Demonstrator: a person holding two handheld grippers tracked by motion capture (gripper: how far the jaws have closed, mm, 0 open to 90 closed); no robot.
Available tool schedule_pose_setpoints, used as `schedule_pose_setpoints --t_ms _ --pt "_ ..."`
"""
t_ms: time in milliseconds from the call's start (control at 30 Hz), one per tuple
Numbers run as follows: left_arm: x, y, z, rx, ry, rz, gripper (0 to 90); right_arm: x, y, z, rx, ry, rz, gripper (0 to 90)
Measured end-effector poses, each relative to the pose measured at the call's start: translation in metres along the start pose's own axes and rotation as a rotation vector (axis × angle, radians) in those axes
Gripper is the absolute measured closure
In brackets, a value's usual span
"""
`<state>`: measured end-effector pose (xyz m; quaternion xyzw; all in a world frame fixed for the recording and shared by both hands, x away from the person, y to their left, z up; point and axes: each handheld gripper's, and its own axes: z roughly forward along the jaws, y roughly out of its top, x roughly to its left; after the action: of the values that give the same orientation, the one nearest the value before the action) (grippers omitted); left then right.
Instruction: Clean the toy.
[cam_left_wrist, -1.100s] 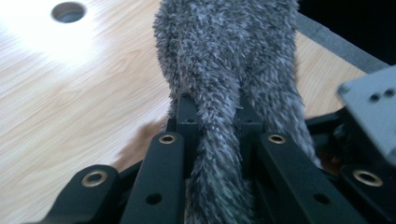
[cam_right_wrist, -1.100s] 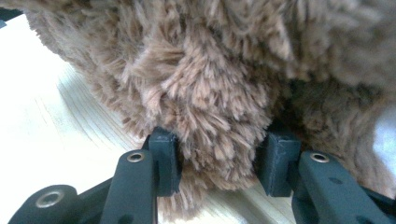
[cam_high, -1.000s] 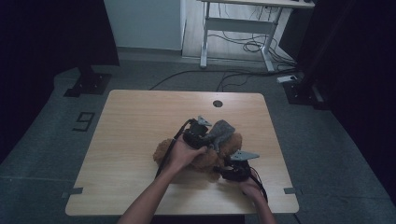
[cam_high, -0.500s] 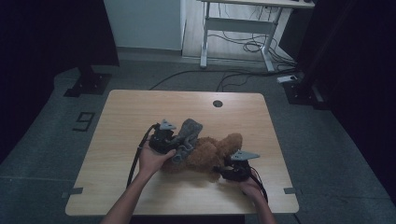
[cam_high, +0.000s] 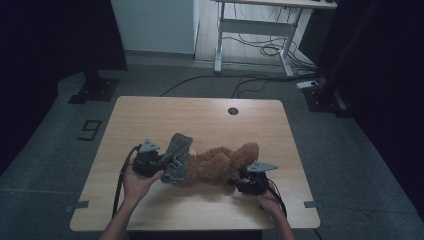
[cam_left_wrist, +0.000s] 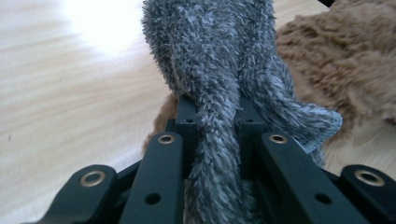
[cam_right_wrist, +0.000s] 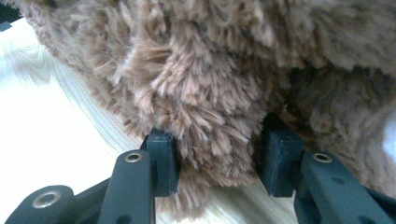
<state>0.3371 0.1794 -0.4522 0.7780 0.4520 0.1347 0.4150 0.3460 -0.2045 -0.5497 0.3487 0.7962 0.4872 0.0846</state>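
- The person's forearms come in from the near edge of the table (cam_high: 150, 115), one gripper in each hand.
- The right gripper (cam_right_wrist: 217, 154) sits near the front right of the table, and its jaws are clamped on a thick tuft of brown fur of the teddy bear (cam_high: 220, 167). In the right gripper view the fur bulges out between the two black pads (cam_right_wrist: 161, 163) and hangs down to the wood.
- The left gripper (cam_left_wrist: 217, 135) is at the front left of the table, a little farther from the near edge. Its jaws stand narrow and pinch a fold of the grey cloth (cam_left_wrist: 219, 70), which rises straight up between them in the left gripper view.
- The teddy bear lies on its side across the middle of the table, between the two grippers, with one end toward the right gripper and the other toward the left.
- The grey cloth (cam_high: 176, 157) drapes over the bear's left end, touching the brown fur.
- Farther off, a small round hole (cam_high: 233, 111) is set in the tabletop near the far edge.
- Beyond the table, cables (cam_high: 260, 50) lie on the floor under a white desk frame (cam_high: 250, 25).
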Motion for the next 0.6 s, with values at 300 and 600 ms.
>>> schedule_pose_setpoints --t_ms 300,600 --pt "0.026 -0.03 -0.003 0.041 0.015 -0.075 76.7 0.002 0.0 0.0 0.013 -0.002 -0.019 54.7" --pt "0.021 -0.043 0.02 0.033 0.002 -0.09 77.6 0.01 0.001 0.006 0.022 -0.034 -0.056 54.9"
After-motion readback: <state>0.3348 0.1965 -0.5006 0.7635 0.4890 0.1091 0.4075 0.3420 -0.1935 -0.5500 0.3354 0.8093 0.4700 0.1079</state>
